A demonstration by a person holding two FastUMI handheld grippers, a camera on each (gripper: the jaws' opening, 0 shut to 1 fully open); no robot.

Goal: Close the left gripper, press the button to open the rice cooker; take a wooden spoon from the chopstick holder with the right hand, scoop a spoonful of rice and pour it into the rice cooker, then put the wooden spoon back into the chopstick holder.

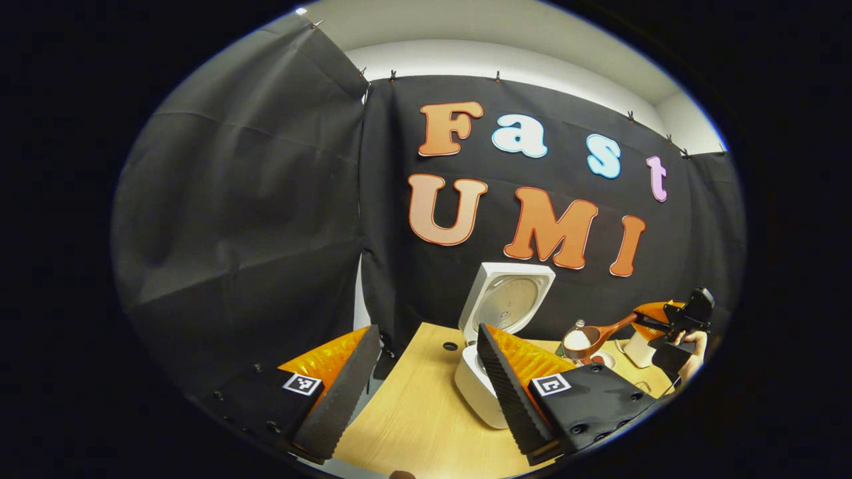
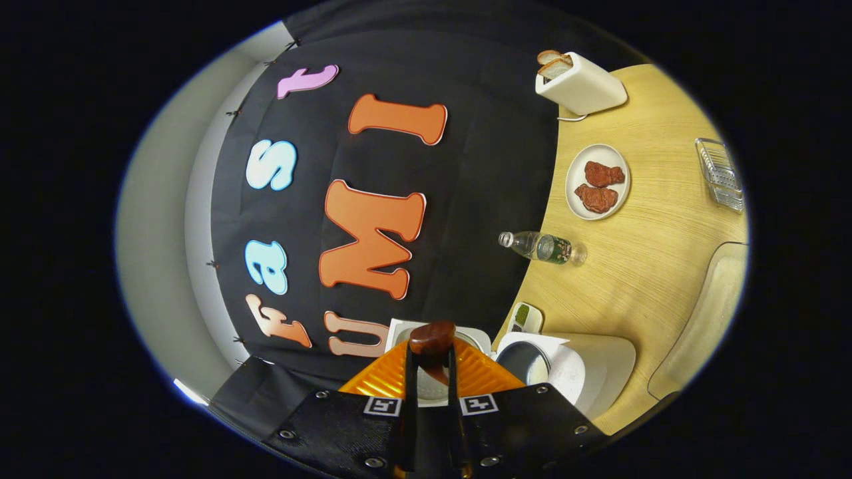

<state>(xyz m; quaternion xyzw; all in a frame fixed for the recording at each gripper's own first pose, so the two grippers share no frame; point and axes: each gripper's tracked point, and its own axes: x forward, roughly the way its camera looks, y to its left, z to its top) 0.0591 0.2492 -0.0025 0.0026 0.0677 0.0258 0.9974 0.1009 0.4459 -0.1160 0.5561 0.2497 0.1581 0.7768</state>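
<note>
The white rice cooker (image 1: 476, 389) stands on the wooden table (image 1: 413, 426) with its lid (image 1: 507, 303) swung up. My left gripper (image 1: 426, 332) is open just before it, one finger on each side of the table's far edge, nothing between them. To the cooker's right, a hand holds my right gripper (image 1: 642, 319), shut on the handle of a wooden spoon (image 1: 602, 331). The spoon's bowl carries a heap of white rice (image 1: 577, 340) above the table. In the right gripper view, rolled sideways, my right gripper (image 2: 432, 362) clamps the spoon (image 2: 432, 338) before the open pot (image 2: 526, 362).
Beyond the cooker are a small dish (image 2: 524, 318), a water bottle (image 2: 542, 247), a plate (image 2: 572, 199) with two brown pieces, and a white toaster (image 2: 582, 86) holding bread. A wire rack (image 2: 719, 173) and a pale tray (image 2: 705, 319) lie nearer the front.
</note>
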